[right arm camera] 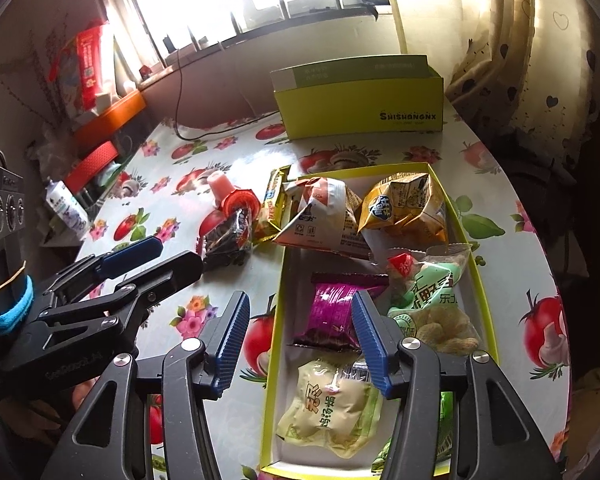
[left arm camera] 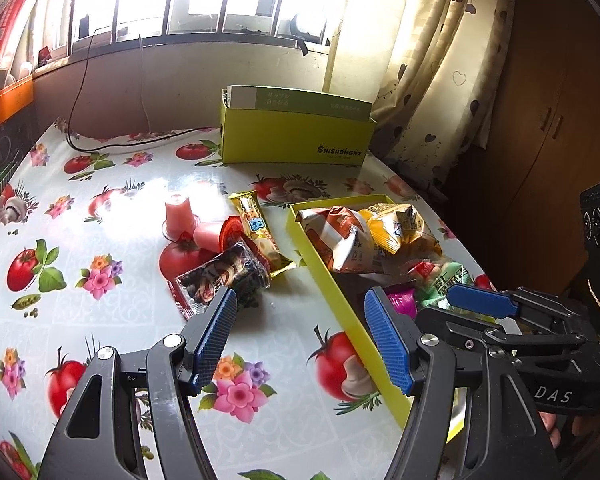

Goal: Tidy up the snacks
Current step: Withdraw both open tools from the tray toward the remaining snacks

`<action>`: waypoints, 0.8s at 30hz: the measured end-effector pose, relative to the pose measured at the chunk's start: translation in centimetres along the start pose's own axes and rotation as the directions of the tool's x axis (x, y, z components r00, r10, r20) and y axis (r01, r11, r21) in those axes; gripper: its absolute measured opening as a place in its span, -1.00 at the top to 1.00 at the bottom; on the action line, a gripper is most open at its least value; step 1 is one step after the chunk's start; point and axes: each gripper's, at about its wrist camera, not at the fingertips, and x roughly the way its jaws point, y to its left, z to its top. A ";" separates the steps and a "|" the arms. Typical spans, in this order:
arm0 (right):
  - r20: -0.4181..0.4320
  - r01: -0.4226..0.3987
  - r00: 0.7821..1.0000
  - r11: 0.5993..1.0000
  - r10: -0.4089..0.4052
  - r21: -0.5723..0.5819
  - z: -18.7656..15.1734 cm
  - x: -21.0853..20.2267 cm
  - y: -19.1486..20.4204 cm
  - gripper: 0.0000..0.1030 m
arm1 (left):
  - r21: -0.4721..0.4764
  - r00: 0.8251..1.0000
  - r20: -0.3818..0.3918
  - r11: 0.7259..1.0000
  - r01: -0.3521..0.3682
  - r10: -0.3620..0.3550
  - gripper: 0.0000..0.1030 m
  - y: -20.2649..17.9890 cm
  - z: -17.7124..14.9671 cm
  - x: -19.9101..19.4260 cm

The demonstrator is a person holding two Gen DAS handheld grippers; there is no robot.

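A shallow yellow-green tray (right arm camera: 320, 471) holds several snack packets: an orange-white one (right arm camera: 320, 212), a yellow one (right arm camera: 408, 204), a green one (right arm camera: 432, 292), a purple one (right arm camera: 332, 308) and a pale one (right arm camera: 332, 408). Left of the tray (left arm camera: 352, 312) lie a dark packet (left arm camera: 224, 276), a yellow bar (left arm camera: 256, 228) and pink jelly cups (left arm camera: 178, 210). My left gripper (left arm camera: 302, 296) hangs open over the tablecloth, just short of the dark packet. My right gripper (right arm camera: 300, 300) is open, straddling the tray's left wall, its right finger over the purple packet's edge.
A tall yellow-green box (left arm camera: 296, 140) stands open at the table's far edge under the window. A black cable (left arm camera: 100, 146) trails on the far left. Curtains (left arm camera: 432, 80) hang at the right. Clutter and a white bottle (right arm camera: 66, 204) sit left of the table.
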 end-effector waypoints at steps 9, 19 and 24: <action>-0.015 -0.013 1.000 1.000 0.012 -0.012 -0.5 0.1 0.8 -0.01 | -0.023 1.000 -0.010 1.000 -0.010 0.010 -0.31 0.7 -0.8 -0.5; -0.028 -0.016 0.999 0.999 0.016 -0.029 -0.5 0.5 1.7 -0.02 | -0.031 1.000 -0.020 0.999 -0.011 0.010 -0.31 1.3 -1.2 -0.5; -0.035 -0.022 0.999 0.999 0.020 -0.038 -0.4 0.8 2.1 -0.01 | -0.054 1.000 -0.025 0.998 -0.013 0.012 -0.31 2.4 -1.7 -0.5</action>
